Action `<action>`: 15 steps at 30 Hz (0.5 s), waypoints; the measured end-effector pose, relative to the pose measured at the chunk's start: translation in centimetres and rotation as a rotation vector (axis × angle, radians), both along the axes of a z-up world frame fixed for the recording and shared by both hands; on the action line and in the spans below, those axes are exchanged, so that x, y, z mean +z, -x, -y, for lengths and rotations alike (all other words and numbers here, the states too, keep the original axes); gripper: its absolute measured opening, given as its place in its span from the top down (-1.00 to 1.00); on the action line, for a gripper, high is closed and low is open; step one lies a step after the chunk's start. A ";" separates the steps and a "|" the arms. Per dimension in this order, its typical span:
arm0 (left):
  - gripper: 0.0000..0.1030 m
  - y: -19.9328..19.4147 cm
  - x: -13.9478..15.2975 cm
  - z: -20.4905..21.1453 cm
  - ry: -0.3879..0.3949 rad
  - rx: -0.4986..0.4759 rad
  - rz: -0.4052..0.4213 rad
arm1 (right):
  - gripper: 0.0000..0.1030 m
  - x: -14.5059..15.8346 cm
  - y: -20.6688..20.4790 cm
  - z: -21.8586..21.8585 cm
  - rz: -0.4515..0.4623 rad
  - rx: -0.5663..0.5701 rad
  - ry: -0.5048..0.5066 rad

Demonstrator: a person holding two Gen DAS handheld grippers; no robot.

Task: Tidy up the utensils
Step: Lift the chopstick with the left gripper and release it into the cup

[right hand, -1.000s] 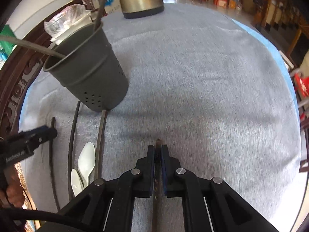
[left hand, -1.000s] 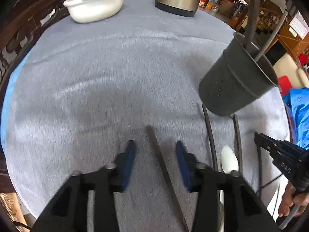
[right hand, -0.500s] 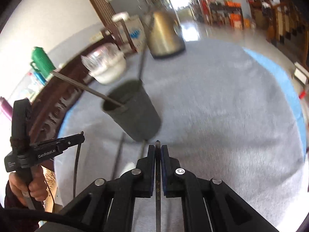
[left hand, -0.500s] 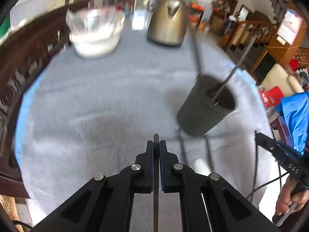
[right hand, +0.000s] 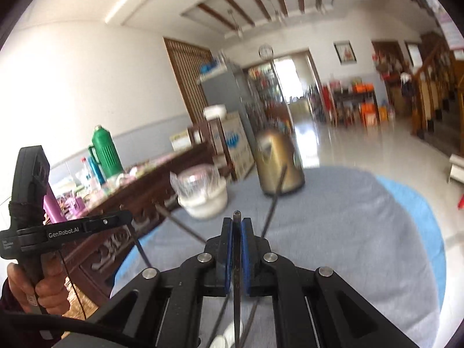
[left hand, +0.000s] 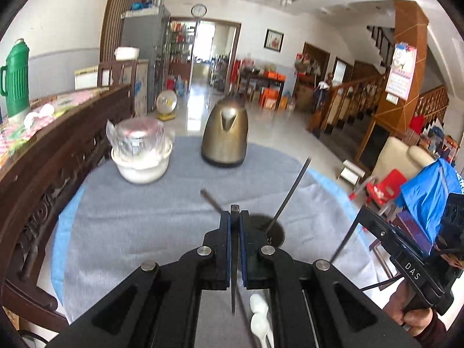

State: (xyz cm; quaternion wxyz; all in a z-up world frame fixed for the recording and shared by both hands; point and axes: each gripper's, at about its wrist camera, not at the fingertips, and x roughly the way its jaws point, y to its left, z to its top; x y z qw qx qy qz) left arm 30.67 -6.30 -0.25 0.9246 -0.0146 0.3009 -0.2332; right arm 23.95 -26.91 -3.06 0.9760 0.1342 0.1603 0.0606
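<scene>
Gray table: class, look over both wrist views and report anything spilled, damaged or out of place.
Nothing is spilled or broken. Two white spoons lie loose on the gray table rather than in the dark holder, beside the kettle and bowl.

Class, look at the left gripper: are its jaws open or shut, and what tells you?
Shut. The left gripper has both blue pads pressed against a thin dark chopstick running between them, no gap showing.

You are in a home: a big room with a kettle (left hand: pixel 224 137) on the tabletop (left hand: pixel 139 217), a staircase (left hand: pixel 374 98), and a wall clock (left hand: pixel 199 9).
</scene>
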 end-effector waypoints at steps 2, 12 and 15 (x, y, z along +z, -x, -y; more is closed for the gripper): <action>0.89 0.0 0.5 0.0 0.007 0.007 0.021 | 0.88 1.0 0.3 -0.4 0.050 -0.015 0.014; 0.89 0.9 3.3 1.0 0.025 -0.008 0.054 | 0.88 5.1 0.7 -0.6 0.172 -0.063 0.015; 0.89 0.8 4.4 1.6 0.028 -0.013 0.070 | 0.88 6.2 0.4 -0.4 0.197 -0.073 0.008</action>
